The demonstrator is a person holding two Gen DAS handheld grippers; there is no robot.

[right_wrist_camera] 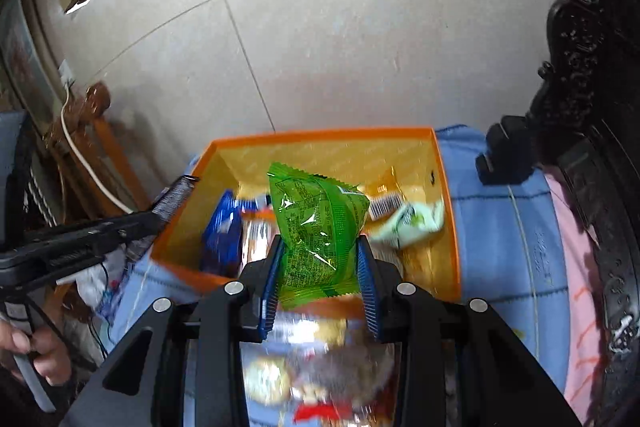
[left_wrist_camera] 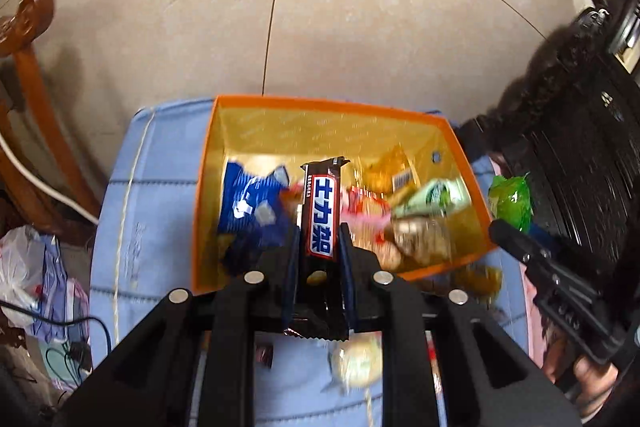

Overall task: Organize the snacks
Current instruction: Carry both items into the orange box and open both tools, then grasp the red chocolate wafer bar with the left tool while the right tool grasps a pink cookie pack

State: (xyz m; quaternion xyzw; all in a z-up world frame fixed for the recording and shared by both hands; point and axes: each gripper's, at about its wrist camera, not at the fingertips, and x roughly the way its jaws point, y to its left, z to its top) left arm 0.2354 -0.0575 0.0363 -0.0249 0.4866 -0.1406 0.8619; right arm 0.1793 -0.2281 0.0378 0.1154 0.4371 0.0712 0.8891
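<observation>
An orange box (left_wrist_camera: 208,147) stands on a blue cloth and holds several snack packs. My left gripper (left_wrist_camera: 319,233) is shut on a dark brown candy bar (left_wrist_camera: 321,207) with white and blue lettering, held upright over the box's near side. My right gripper (right_wrist_camera: 320,247) is shut on a green snack packet (right_wrist_camera: 316,227), held above the near edge of the box (right_wrist_camera: 448,187). In the left wrist view the green packet (left_wrist_camera: 512,203) and the right gripper's body show at the right of the box. The left gripper's body shows at the left in the right wrist view.
In the box lie a blue packet (left_wrist_camera: 248,203), a pale green pack (left_wrist_camera: 436,195) and a yellow pack (right_wrist_camera: 386,195). More snacks lie on the blue cloth (left_wrist_camera: 152,195) below the grippers. A wooden chair (left_wrist_camera: 36,75) stands left, dark carved furniture (right_wrist_camera: 584,107) right.
</observation>
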